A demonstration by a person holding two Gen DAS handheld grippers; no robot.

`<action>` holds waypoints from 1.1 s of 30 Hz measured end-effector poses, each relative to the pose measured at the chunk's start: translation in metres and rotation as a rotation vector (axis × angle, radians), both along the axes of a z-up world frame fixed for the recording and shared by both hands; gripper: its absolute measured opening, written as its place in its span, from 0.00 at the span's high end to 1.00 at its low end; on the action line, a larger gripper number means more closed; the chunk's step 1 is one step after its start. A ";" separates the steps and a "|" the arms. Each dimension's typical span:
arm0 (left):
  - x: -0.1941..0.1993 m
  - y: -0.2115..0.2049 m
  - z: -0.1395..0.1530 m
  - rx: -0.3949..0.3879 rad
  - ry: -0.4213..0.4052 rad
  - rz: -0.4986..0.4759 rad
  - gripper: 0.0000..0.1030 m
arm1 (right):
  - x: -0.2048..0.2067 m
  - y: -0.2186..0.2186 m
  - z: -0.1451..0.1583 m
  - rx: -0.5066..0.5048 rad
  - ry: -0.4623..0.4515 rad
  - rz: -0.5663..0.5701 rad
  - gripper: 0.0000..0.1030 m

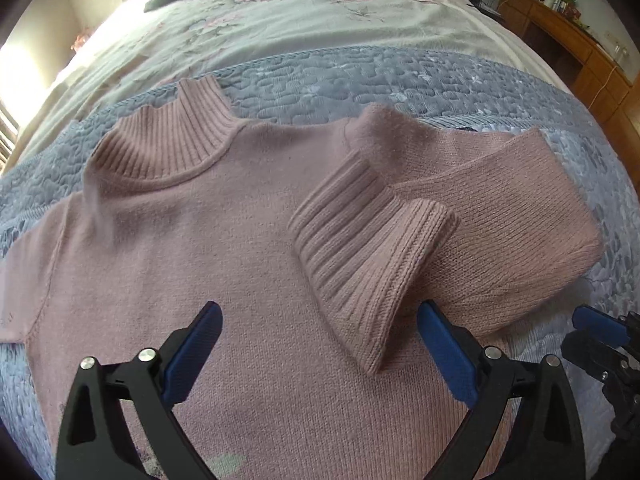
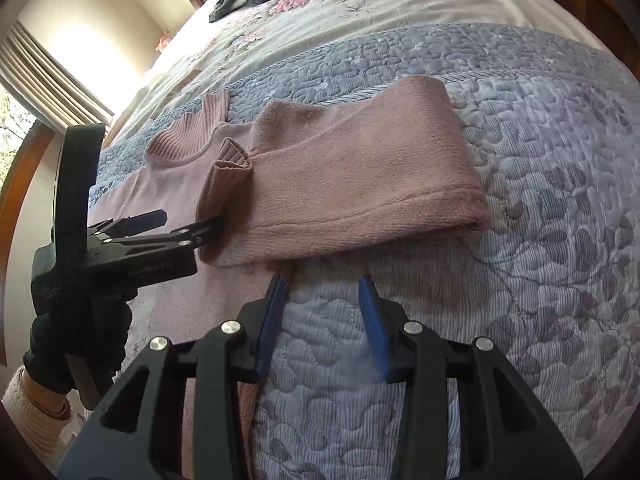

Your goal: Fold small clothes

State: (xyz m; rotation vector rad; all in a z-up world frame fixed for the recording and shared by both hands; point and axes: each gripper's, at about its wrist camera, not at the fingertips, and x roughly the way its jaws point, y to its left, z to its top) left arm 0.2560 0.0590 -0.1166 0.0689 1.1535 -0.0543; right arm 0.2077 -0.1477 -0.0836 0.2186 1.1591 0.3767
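Pink knit sweater [image 1: 208, 248] lies flat, one sleeve [image 1: 460, 208] folded across; both grippers' jaws gape wide, empty.

Grey quilt [image 2: 520, 208], floral sheet [image 1: 320, 20], wooden dresser [image 1: 580, 52]

Your left wrist view looks forward and down from close above the sweater [image 1: 240, 240], facing the head of the bed [image 1: 320, 20]. Your right wrist view sits beside it, low over the quilt [image 2: 520, 240]. Both views share the sweater's folded sleeve [image 2: 360, 168].
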 end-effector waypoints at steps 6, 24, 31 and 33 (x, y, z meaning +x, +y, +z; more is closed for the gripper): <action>0.013 0.006 -0.015 -0.079 0.030 0.020 0.74 | -0.006 -0.014 -0.004 -0.027 -0.004 -0.019 0.61; -0.021 0.195 0.039 -0.249 -0.200 0.253 0.86 | 0.051 -0.009 -0.001 0.114 0.104 -0.119 0.48; -0.025 0.242 0.021 -0.265 -0.187 0.294 0.86 | 0.079 0.028 -0.028 0.059 0.178 -0.095 0.60; -0.023 0.252 0.009 -0.273 -0.161 0.321 0.86 | 0.079 0.031 -0.033 0.023 0.179 -0.100 0.62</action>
